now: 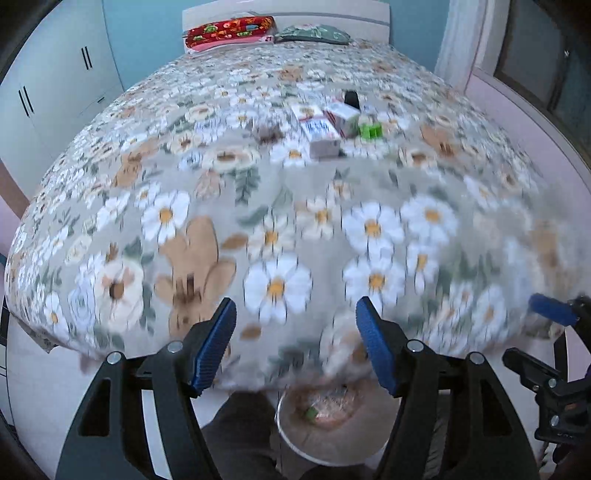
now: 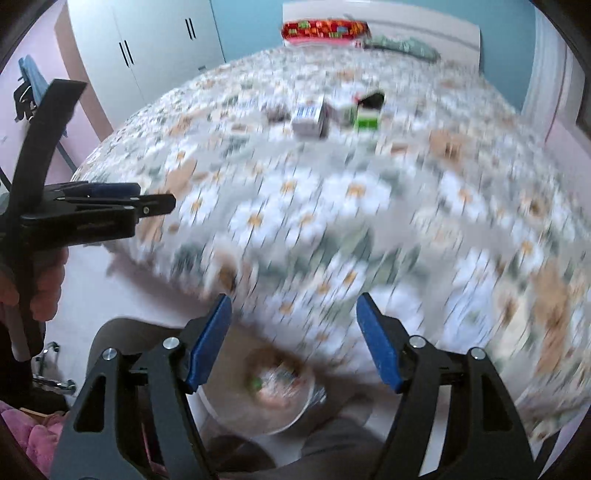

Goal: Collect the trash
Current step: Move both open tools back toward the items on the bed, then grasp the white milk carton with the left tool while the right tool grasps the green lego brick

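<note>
Some trash already lies in the bin (image 1: 328,435) on the floor at the foot of the bed (image 1: 184,229); above it the left tool (image 1: 295,343) and right tool (image 2: 293,339) gape empty. Farther up the bed, toward the pillows (image 1: 229,31), several small boxes (image 1: 321,136) remain uncollected, so the job looks partway done.

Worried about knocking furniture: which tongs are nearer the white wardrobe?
Left. The left tongs hover at the foot of the bed on the wardrobe side; the right tongs hover beside them, farther from it.
</note>
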{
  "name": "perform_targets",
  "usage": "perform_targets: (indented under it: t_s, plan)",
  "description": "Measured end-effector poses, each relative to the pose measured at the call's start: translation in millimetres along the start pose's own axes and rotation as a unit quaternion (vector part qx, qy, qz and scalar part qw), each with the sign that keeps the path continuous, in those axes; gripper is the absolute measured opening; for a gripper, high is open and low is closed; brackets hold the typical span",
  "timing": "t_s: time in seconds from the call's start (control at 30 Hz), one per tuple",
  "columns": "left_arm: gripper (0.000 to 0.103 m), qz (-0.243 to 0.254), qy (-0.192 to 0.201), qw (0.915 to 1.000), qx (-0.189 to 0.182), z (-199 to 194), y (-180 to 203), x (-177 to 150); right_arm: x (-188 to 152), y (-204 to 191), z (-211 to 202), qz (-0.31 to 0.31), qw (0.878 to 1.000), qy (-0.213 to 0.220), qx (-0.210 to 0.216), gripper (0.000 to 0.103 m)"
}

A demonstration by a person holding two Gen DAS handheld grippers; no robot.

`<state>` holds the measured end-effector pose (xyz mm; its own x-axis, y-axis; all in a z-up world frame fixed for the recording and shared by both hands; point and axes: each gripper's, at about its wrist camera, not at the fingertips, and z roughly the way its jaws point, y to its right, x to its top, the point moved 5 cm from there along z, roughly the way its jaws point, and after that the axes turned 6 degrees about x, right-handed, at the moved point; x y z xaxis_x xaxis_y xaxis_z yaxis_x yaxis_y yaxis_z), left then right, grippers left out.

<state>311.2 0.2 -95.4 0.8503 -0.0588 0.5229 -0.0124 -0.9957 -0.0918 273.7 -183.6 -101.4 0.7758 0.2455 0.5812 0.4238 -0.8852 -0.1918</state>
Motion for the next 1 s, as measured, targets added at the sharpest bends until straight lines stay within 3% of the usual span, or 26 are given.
perform_targets:
  t_s: [0.2,0.37,0.73,1.0]
  plan:
    - [0.070,-0.013,0.017,0.9998,0.001,14.0,9.6,52.2,52.1,29.6,7.1,-0.016,1.000,0.018,-0.008,0.070]
    - [0.070,-0.036,0.001,0.9993,-0.015,41.3,20.5,88.0,84.6,56.2,30.9,-0.023,0.999,0.016,-0.019,0.070]
    - [0.071,-0.071,-0.035,0.9963,-0.033,115.7,42.2,151.1,148.1,108.8,104.2,-0.021,1.000,-0.003,0.002,0.070]
    - [0.075,-0.096,-0.051,0.9940,-0.011,170.0,41.6,183.5,185.1,140.7,172.2,-0.008,0.999,-0.026,0.018,0.070]
